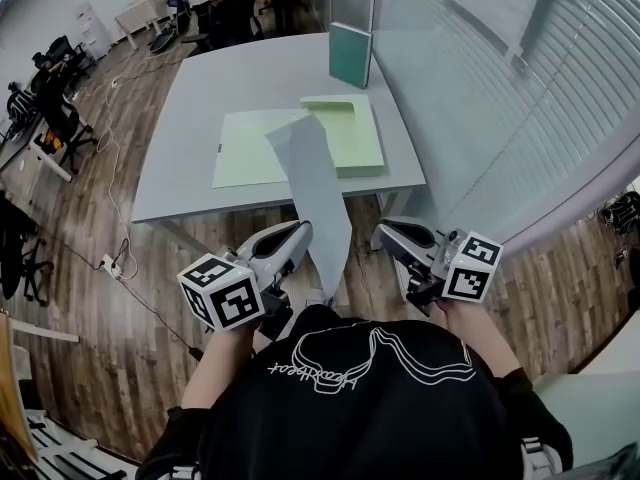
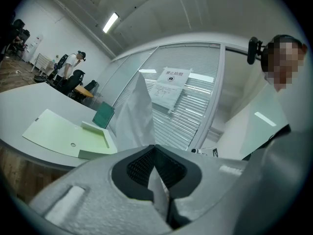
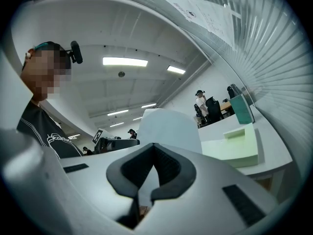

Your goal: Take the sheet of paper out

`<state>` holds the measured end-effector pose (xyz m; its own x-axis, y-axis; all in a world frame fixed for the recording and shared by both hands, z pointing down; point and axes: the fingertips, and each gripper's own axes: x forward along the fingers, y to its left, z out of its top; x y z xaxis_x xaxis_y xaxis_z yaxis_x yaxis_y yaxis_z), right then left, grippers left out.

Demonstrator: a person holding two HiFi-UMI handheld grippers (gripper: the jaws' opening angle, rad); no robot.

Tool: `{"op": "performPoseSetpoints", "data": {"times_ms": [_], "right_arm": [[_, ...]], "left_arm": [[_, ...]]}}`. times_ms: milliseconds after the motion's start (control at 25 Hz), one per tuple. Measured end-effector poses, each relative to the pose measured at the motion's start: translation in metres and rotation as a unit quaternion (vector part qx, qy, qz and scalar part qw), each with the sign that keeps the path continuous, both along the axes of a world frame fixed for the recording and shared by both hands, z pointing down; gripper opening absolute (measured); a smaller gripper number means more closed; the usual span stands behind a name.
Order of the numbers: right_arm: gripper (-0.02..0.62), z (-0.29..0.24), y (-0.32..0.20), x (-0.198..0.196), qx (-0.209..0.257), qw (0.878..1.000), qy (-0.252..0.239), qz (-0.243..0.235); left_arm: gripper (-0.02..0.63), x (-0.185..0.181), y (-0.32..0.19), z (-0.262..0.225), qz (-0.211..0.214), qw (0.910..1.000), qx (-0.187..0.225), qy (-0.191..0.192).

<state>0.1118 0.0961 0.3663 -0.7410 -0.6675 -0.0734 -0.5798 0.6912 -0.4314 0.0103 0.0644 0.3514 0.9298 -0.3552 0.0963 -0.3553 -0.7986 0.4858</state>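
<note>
Between the person and the near edge of the tabletop [image 1: 190,118], the sheet of paper [image 1: 315,198] hangs in the air, clear of the pale green folder [image 1: 250,153] that lies open and flat on the surface. Its near end is pinched in the left claw [image 1: 302,234]. The left gripper view shows those jaws pressed together on the paper, and from there the sheet rises free with a slight curl. The right claw [image 1: 386,232] is closed as well, its pads meeting at the tip. In the head view it sits just beside the sheet's right edge without touching it, so I judge it empty.

By my reading the sheet is already out, and what remains is to bring it away cleanly. With one small pinch at one end, the paper will flop and twist easily, so any move should be slow and level, with no quick roll of the wrist. The far end appears to float above the folder, so lifting slightly before drawing back would stop it brushing there. If the sheet sags, the right claw could open and take the opposite edge. A hard tug risks a crease or tear at the pinch.
</note>
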Motion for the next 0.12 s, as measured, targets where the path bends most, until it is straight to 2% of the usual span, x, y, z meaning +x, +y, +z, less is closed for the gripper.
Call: {"op": "performPoseSetpoints", "data": {"times_ms": [120], "right_arm": [[0.009, 0.0101, -0.0043, 0.0004, -0.008, 1.000, -0.001, 0.007]], "left_arm": [[0.014, 0.0002, -0.0032, 0.0091, 0.005, 1.0000, 0.002, -0.004]]}}
